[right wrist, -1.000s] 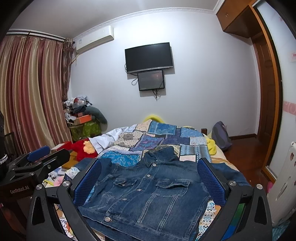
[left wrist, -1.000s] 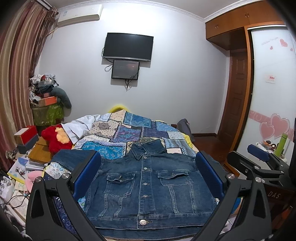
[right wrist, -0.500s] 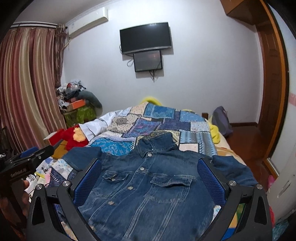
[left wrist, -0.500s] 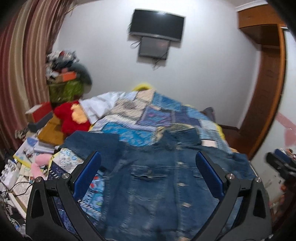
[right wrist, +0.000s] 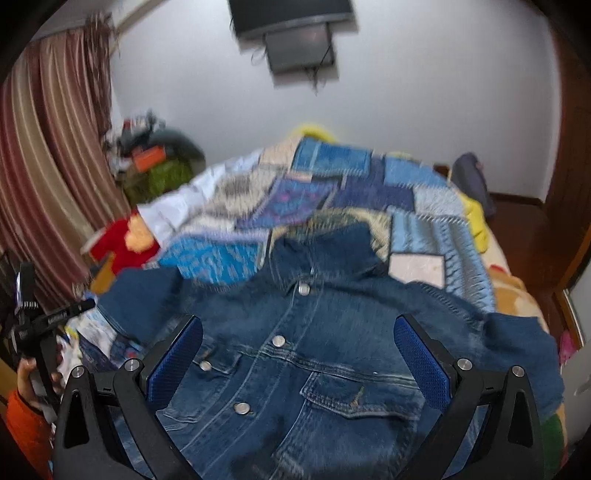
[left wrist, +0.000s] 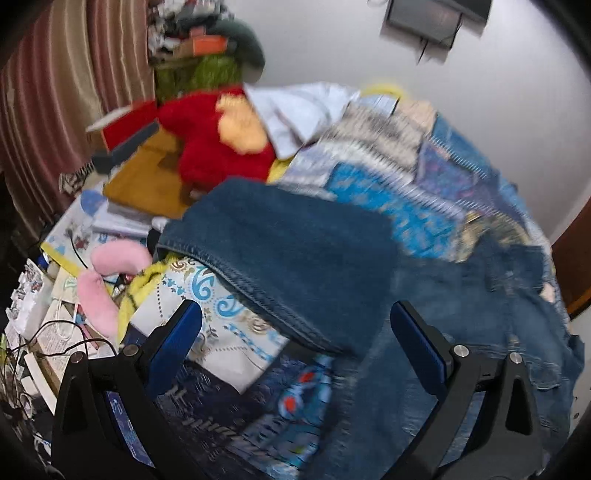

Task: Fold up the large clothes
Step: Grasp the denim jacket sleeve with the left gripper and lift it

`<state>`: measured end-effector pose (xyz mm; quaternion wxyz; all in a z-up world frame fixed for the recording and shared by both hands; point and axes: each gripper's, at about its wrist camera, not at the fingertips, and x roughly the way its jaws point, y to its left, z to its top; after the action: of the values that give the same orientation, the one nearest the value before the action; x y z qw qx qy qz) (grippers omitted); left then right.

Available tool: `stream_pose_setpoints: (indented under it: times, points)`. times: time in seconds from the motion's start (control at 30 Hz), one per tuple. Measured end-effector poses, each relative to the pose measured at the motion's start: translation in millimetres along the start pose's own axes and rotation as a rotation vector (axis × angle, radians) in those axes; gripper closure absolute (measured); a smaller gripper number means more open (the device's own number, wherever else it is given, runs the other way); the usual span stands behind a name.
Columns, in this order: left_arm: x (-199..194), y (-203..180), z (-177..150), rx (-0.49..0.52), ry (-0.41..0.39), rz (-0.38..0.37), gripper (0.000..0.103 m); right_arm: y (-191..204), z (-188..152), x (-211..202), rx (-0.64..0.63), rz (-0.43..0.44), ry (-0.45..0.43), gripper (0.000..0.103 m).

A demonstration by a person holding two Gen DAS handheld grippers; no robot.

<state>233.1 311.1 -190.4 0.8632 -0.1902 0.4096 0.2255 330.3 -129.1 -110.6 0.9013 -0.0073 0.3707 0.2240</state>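
Note:
A dark blue denim jacket (right wrist: 314,354) lies front up, buttoned, on a patchwork quilt (right wrist: 332,192) on the bed. Its collar points to the far wall. In the left wrist view its left sleeve (left wrist: 288,251) spreads out to the bed's left edge. My left gripper (left wrist: 295,343) is open and empty, just above that sleeve. My right gripper (right wrist: 299,350) is open and empty, above the jacket's chest. The left gripper also shows at the far left of the right wrist view (right wrist: 40,325), held in a hand. Both views are blurred by motion.
A red plush toy (left wrist: 218,140), pink plush pieces (left wrist: 103,280), books, boxes and cables crowd the floor left of the bed. Striped curtains (right wrist: 48,166) hang on the left. A TV (right wrist: 291,14) hangs on the far wall. A wooden door frame (right wrist: 569,221) stands at the right.
My left gripper has swung left and down toward the jacket's left sleeve. My right gripper has moved forward and lower over the jacket's chest. Both stay open.

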Motion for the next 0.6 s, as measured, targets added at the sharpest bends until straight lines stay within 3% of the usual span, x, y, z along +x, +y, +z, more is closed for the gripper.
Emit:
stream_pose_setpoints:
  times: [0.07, 0.2, 0.3, 0.4, 0.47, 0.5, 0.57, 0.6]
  points:
    - [19, 9, 3, -0.025, 0.045, -0.007, 0.0, 3, 2, 28, -0.028, 0.007, 0.05, 0.0]
    - [55, 26, 10, -0.089, 0.139, -0.09, 0.0, 6, 3, 76, -0.057, 0.004, 0.126, 0.0]
    - [67, 32, 16, -0.141, 0.141, -0.114, 0.002, 4, 5, 111, -0.044, 0.033, 0.193, 0.0]
    - [74, 32, 24, -0.148, 0.126, -0.091, 0.011, 3, 6, 136, -0.025, 0.064, 0.251, 0.0]
    - [78, 31, 32, -0.129, 0.111, -0.042, 0.033, 3, 7, 151, -0.013, 0.077, 0.286, 0.0]
    - [81, 30, 37, -0.121, 0.11, -0.022, 0.039, 3, 7, 158, -0.006, 0.085, 0.304, 0.0]
    - [85, 29, 44, -0.102, 0.1, 0.009, 0.069, 4, 6, 168, 0.008, 0.104, 0.329, 0.0]
    - [87, 28, 48, -0.088, 0.099, 0.049, 0.077, 4, 5, 171, 0.012, 0.115, 0.34, 0.0]
